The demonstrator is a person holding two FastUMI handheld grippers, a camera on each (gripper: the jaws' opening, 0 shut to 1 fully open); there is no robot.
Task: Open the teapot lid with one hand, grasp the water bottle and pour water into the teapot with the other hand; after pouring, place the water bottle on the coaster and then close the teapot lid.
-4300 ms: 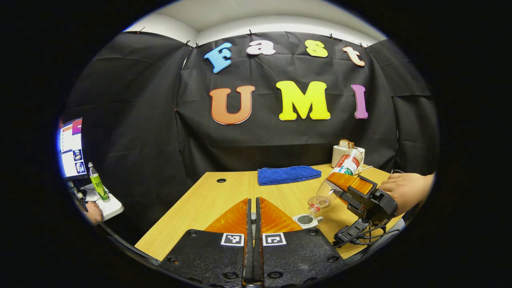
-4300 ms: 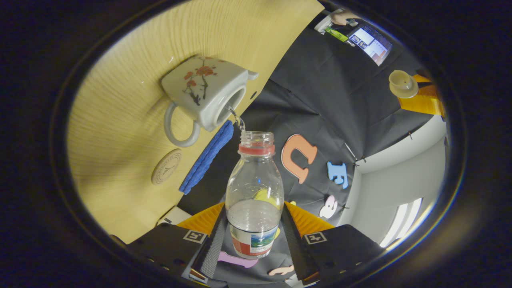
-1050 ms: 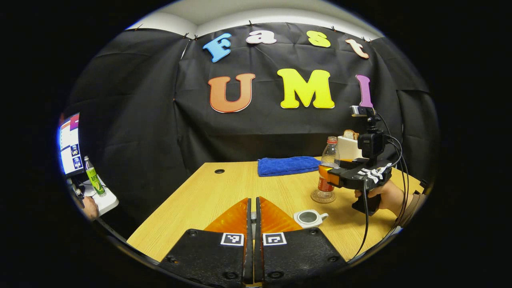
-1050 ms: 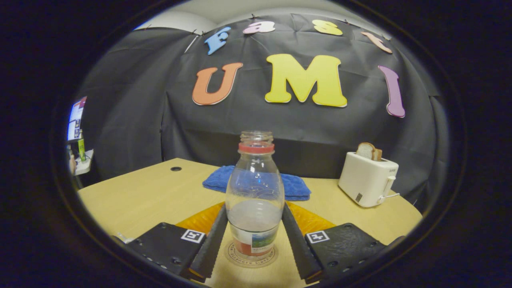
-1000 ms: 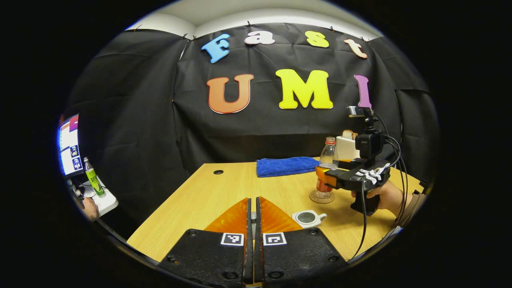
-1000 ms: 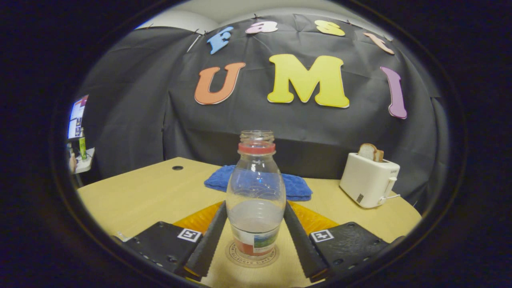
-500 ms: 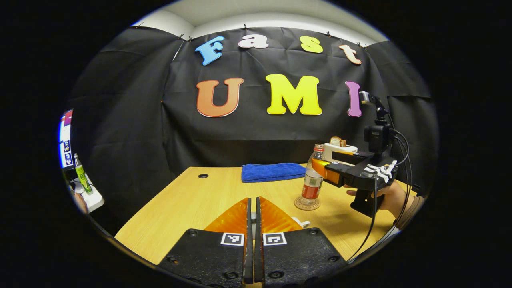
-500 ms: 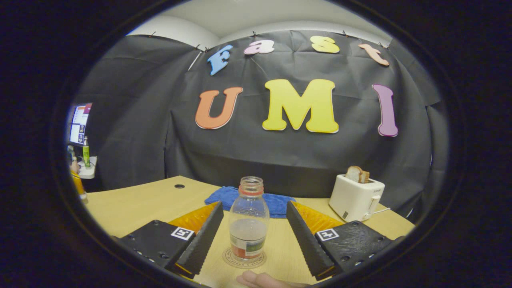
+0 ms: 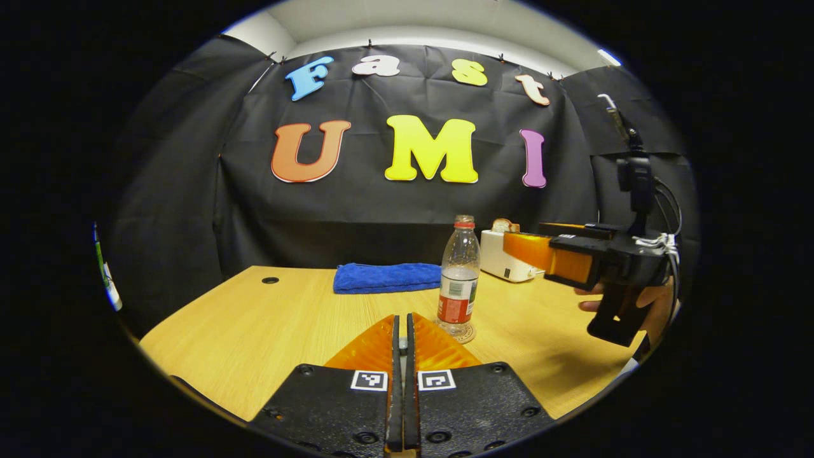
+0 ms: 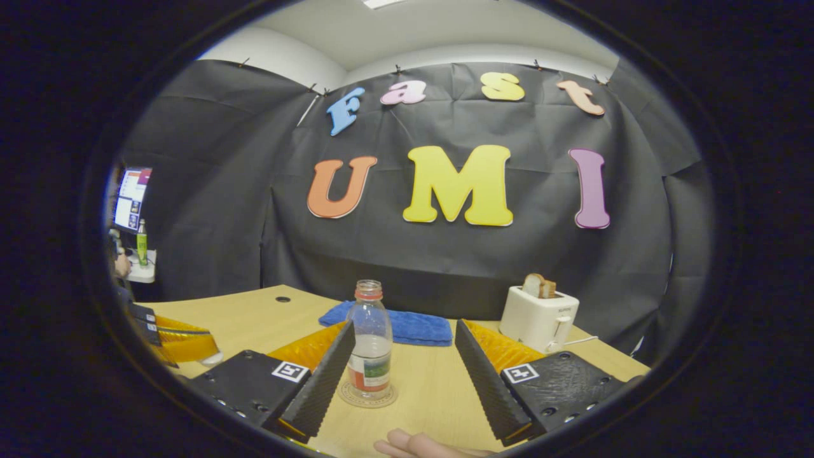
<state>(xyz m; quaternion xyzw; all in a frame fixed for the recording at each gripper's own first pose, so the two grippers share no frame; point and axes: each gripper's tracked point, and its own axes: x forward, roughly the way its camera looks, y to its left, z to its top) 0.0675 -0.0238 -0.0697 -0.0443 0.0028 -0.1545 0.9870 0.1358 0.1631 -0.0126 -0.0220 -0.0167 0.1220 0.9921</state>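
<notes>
Wood table (image 10: pixel 254 321): water bottle (image 10: pixel 371 340) now released on coaster (image 10: pixel 367 395) at 12, right gripper (image 10: pixel 402 375) wide open, empty, backed off; left gripper (image 9: pixel 400 356) pinched closed, contents unclear, lid closing remains

Tabletop: a light wood-grain tabletop (image 9: pixel 267 324) with a small round dark hole (image 9: pixel 269 280) near its far left corner.
Cloth: a blue folded terry cloth (image 9: pixel 385 277) lies flat at the far edge of the tabletop, close to the booth's wall.
Toaster: a white boxy toaster (image 10: pixel 538 319) stands to the right of the cloth, with brown bread slices (image 10: pixel 539 286) sticking up from its slot.
Side area: at far left, a lit monitor screen (image 10: pixel 130 198) and a green bottle (image 10: pixel 141 249) on a small white shelf.
</notes>
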